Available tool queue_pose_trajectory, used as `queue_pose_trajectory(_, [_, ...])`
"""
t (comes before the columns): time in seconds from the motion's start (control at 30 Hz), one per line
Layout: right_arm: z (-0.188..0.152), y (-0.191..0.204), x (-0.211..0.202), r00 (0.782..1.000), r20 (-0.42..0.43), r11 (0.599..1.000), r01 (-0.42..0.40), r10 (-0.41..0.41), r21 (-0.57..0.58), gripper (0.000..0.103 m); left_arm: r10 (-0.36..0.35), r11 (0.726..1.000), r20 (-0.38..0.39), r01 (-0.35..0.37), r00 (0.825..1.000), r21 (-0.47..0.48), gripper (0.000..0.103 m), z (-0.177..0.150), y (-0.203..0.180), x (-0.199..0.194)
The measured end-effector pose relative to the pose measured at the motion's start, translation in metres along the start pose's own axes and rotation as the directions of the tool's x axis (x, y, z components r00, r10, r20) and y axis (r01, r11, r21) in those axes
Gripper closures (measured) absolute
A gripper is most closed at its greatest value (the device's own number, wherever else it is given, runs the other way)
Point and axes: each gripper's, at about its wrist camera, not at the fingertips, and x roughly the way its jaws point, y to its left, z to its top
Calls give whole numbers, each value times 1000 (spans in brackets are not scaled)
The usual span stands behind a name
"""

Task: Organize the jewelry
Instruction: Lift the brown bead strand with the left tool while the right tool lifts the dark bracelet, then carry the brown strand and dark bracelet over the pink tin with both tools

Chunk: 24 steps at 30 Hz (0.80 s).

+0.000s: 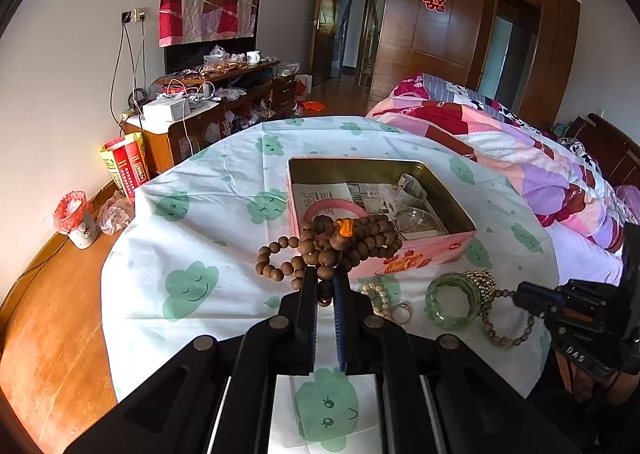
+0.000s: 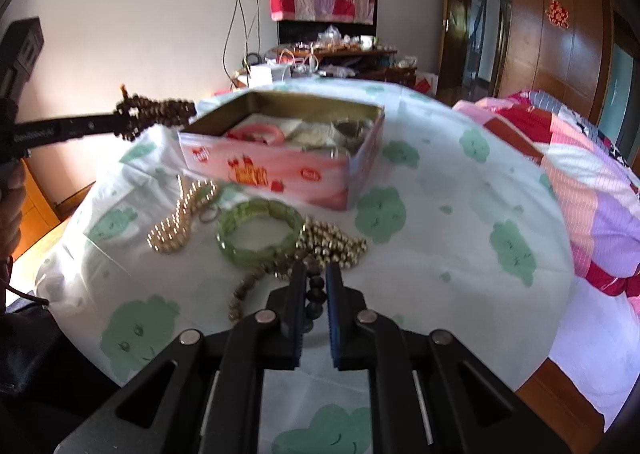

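Observation:
My left gripper (image 1: 325, 274) is shut on a brown wooden bead string (image 1: 332, 242) with an orange knot and holds it in the air at the near left corner of the open pink tin (image 1: 424, 250); the string also shows in the right wrist view (image 2: 156, 114). The tin (image 2: 280, 174) holds a pink bangle (image 2: 256, 131), papers and clear bags. My right gripper (image 2: 316, 274) is shut on a dark bead bracelet (image 2: 314, 290) lying on the cloth. A green bangle (image 2: 260, 230), gold beads (image 2: 332, 244), a pearl strand (image 2: 176, 226) and a ring (image 2: 209, 214) lie before the tin.
The table wears a white cloth with green clouds (image 1: 192, 286). A bed with a patchwork quilt (image 1: 520, 158) stands on the right. A cluttered TV cabinet (image 1: 216, 102) stands by the far wall, with a small bin (image 1: 78, 220) on the wooden floor at left.

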Motion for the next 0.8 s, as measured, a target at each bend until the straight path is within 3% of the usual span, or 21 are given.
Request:
queue_pose_trajectory(0.4, [31,5,-20,995,98,1000,-4,6,-21,91,7,999,24,-8,1000,40,97,19,-4,0])
queue_pose_trajectory(0.8, [80,1,-14,984,173,999,-29,35,-35,91,27,996,26,-29,999,84,97,46,-8,24])
